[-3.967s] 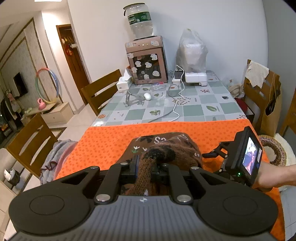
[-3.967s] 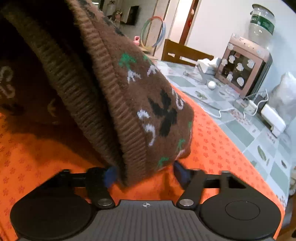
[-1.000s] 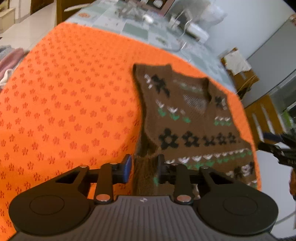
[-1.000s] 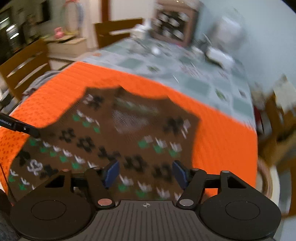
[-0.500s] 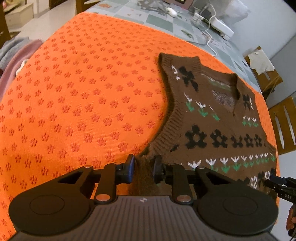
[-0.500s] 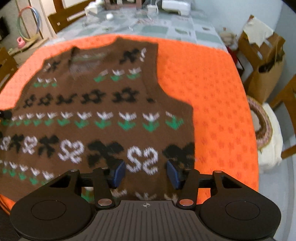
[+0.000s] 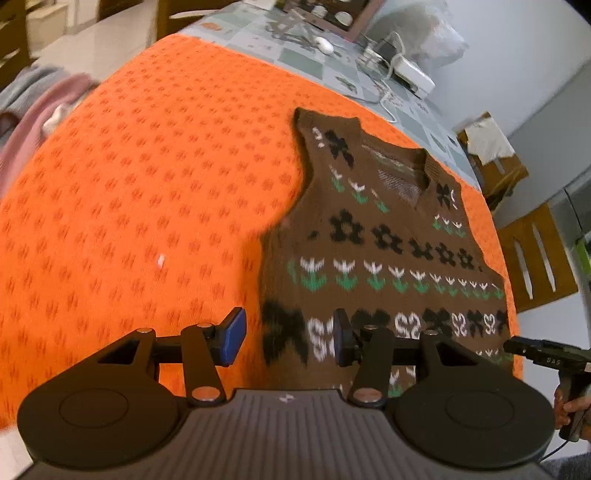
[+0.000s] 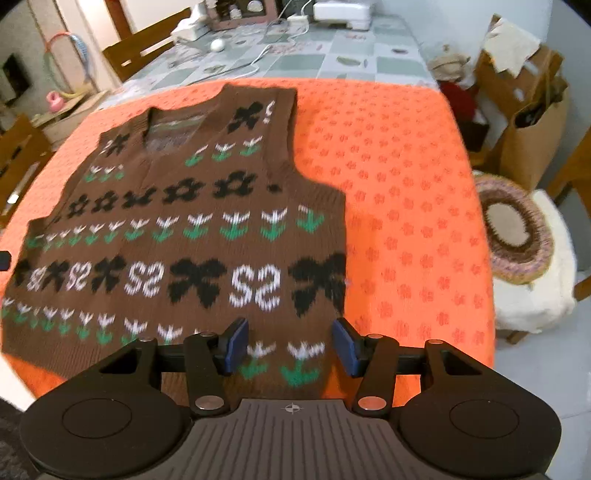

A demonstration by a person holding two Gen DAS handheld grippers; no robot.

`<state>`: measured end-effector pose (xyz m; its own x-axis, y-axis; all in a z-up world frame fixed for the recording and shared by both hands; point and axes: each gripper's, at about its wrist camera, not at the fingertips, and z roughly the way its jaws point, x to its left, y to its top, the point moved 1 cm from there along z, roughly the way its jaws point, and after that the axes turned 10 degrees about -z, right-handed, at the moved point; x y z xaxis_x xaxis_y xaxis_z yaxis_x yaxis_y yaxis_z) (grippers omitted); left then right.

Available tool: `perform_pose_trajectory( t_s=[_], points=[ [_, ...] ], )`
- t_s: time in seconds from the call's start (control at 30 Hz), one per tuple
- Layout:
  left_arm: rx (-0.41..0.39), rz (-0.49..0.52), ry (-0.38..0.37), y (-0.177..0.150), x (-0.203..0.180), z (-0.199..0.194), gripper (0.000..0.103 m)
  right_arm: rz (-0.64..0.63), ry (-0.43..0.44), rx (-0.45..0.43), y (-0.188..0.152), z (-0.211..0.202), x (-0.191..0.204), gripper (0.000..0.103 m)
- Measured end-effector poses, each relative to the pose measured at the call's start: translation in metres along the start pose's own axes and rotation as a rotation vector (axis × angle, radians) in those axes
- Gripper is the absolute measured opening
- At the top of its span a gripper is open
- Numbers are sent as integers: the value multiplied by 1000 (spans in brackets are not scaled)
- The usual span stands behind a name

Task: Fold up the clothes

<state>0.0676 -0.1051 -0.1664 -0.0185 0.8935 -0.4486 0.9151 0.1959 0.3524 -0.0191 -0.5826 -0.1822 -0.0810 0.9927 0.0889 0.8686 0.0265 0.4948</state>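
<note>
Letting go is the news at the near edge: the left gripper (image 7: pixel 286 341) has just been opening, and its blue pads now stand apart over the vest's (image 7: pixel 373 258) lower left corner, pressing on nothing, where half a second ago they pinched the knit at its side edge. The right gripper (image 8: pixel 291 347) hangs over the lower right corner near the hem, jaws about half open and likewise empty, much as they were a moment back.

Beyond the tongs, the brown sleeveless vest lies spread front-up on the orange cloth (image 7: pixel 129 192) — hem toward the person, neckline away — whereas four seconds ago it hung bunched in the left gripper. Its left armhole edge looks slightly rumpled, though blur makes that hard to judge.

Farther off, the tiled table (image 8: pixel 369 55) carries a white box (image 8: pixel 341 14) and cables, clear of the work.

So the laying-out seems finished and the folding itself not yet begun — a likely next step is to take one side edge and bring it across toward the middle.
</note>
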Motion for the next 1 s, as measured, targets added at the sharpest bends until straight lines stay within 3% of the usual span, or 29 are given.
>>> perform_pose_trajectory(
  t_s=[0.27,0.33,0.47,0.6,0.63,0.67,0.7,0.83,1.0],
  points=[
    [35,-102,4,-53,2,-6,55,9,123,21,-24,2,-17,52],
    [36,-105,15,-63,-2,-3,52,10,157,17,-29,1,-16,42],
    [27,-91,44,-75,-6,1,50,-13,195,14,-32,-1,-12,39],
    [23,-120,37,-79,-7,2,50,32,236,25,-35,2,-15,29],
    [11,-117,50,-80,-8,2,43,44,241,23,-36,2,-17,24],
    [0,-114,64,-81,-10,2,13,63,249,23,-36,2,-19,11],
    [-16,-121,74,-82,-11,0,10,83,260,22,-35,2,-22,11],
    [-115,-214,56,-84,-16,-20,8,127,299,-29,-32,-17,-28,10],
    [-197,-257,12,-80,-31,-51,8,172,355,-105,-21,-54,-34,9]
  ],
)
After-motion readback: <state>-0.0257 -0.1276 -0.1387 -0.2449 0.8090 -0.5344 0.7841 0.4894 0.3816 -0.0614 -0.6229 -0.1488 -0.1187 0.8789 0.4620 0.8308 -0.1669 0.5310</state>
